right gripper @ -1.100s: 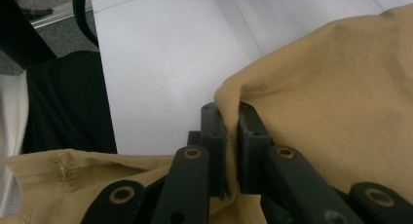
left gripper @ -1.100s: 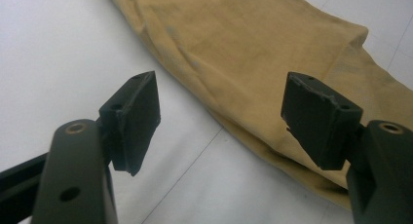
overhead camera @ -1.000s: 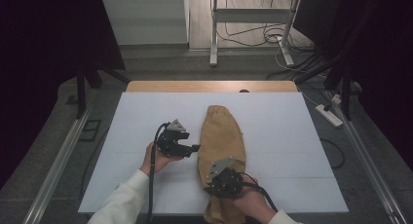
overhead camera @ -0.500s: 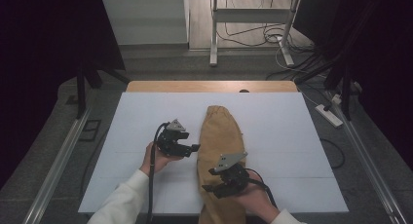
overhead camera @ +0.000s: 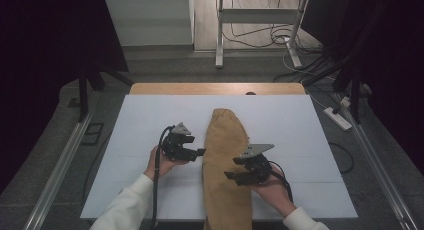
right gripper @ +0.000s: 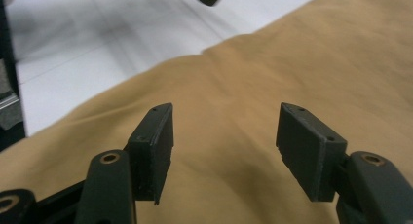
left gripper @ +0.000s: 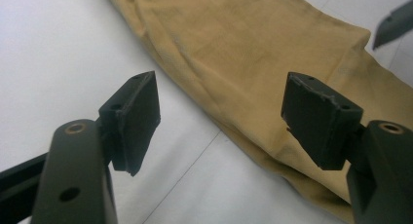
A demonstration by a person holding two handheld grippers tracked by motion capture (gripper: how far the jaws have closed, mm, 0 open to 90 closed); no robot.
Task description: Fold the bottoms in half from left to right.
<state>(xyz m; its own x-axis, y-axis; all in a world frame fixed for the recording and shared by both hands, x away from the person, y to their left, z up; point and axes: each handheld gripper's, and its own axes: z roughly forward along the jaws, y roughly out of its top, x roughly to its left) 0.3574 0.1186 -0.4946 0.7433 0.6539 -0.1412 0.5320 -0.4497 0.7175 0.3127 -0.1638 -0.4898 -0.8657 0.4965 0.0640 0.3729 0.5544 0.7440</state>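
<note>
A long tan cloth (overhead camera: 225, 155) lies lengthwise down the middle of the white board (overhead camera: 290, 125), its near end running off the front edge. My left gripper (overhead camera: 196, 149) hovers just left of the cloth's edge, jaws pointing at it. In the left gripper view the left gripper (left gripper: 221, 95) is open above the cloth's hem (left gripper: 253, 131), gripping nothing. My right gripper (overhead camera: 232, 169) sits over the cloth's right side, jaws pointing left. In the right gripper view the right gripper (right gripper: 224, 114) is open just above the cloth (right gripper: 272, 68).
A wooden table edge (overhead camera: 215, 88) shows behind the board. A power strip (overhead camera: 339, 118) and cables lie on the floor to the right. Metal rails (overhead camera: 60, 165) run along both sides, and a metal stand (overhead camera: 219, 30) is at the back.
My right gripper has lifted off the near part of the cloth and shifted slightly right and forward. The left gripper has stayed where it was.
</note>
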